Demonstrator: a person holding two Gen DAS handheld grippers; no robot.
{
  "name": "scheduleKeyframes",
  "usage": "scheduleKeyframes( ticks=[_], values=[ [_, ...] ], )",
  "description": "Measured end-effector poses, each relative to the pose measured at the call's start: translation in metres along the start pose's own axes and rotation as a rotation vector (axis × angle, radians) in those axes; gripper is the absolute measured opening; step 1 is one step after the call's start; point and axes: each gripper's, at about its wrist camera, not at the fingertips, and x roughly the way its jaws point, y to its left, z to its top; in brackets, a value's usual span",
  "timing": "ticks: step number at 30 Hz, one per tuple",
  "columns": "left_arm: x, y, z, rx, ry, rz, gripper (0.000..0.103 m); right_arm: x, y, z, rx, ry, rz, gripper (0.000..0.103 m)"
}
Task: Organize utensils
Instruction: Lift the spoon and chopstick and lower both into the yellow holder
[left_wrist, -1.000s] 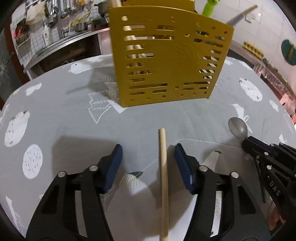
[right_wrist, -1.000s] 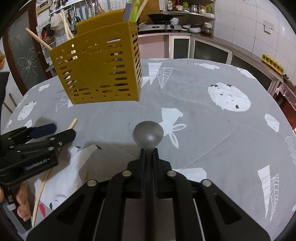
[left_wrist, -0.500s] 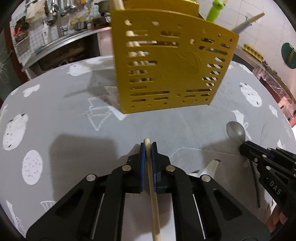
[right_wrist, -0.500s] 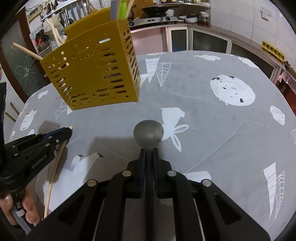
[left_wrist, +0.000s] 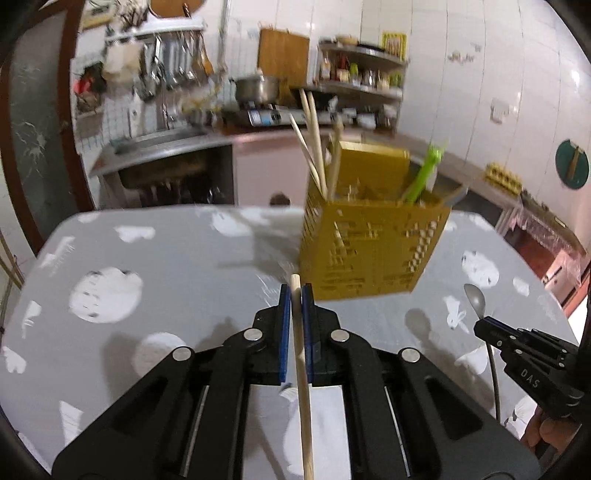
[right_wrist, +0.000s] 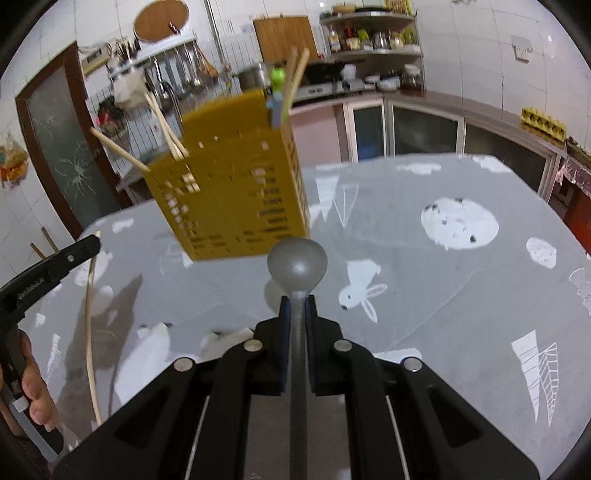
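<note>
Left wrist view
- Left hand-held gripper: one; its blue pads were pressed tight on one wooden chopstick.
- Chopstick: its tip poked out just past the pads, up off the surface.
- Yellow basket: one, full of little holes, stood on the surface just behind the chopstick tip.
- In the basket: about four wooden sticks leaned out at the left, and one green utensil stood at the right. It was blurry.
- Right hand-held gripper: one, at the right edge, closed on one grey spoon.
- Around: a kitchen counter with a pot and a shelf of jars was far behind.

Right wrist view
- Right hand-held gripper: closed tight on the spoon handle; the round bowl stuck out in front.
- Basket: right behind the spoon bowl, so the bowl covered its low corner.
- Sticks: three at the left of the basket and two at the back, beside the green utensil.
- Left hand-held gripper: at the left edge, holding the chopstick, with a hand below it.
- Surface: grey cloth with white shapes and one white rabbit.
</note>
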Motion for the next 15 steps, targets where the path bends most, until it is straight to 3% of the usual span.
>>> scheduleKeyframes(
  ticks=[8, 15],
  values=[
    [-0.048, 0.013, 0.004, -0.019, -0.12, 0.006, 0.005, -0.029, 0.006, -0.002, -0.003, -0.14, 0.041, 0.008],
    [-0.071, 0.014, 0.006, -0.014, -0.176, 0.005, 0.005, -0.044, 0.013, -0.003, -0.018, -0.229, 0.066, 0.008]
  ],
)
